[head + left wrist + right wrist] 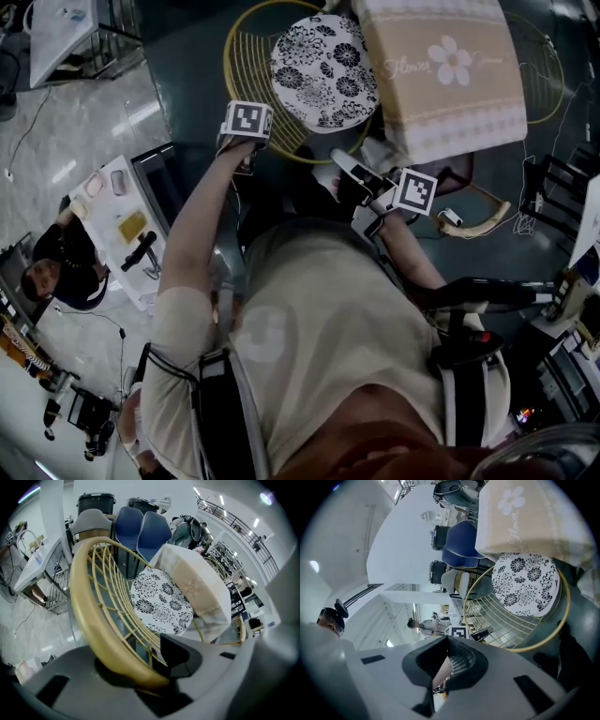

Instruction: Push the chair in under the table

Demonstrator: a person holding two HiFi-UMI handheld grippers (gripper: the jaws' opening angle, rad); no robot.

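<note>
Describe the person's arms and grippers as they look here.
The left gripper and right gripper have light grey moulded jaws with dark pads. Each carries a white cube printed with black square markers. The person wears a beige short-sleeved T-shirt and black harness straps.

Your chair [251, 66] is a gold wire tub with a round black-and-white floral cushion [323, 70]. It stands upright, the seat's far edge tucked under the counter [441, 84], which is draped in a beige flower-print cloth.
</note>
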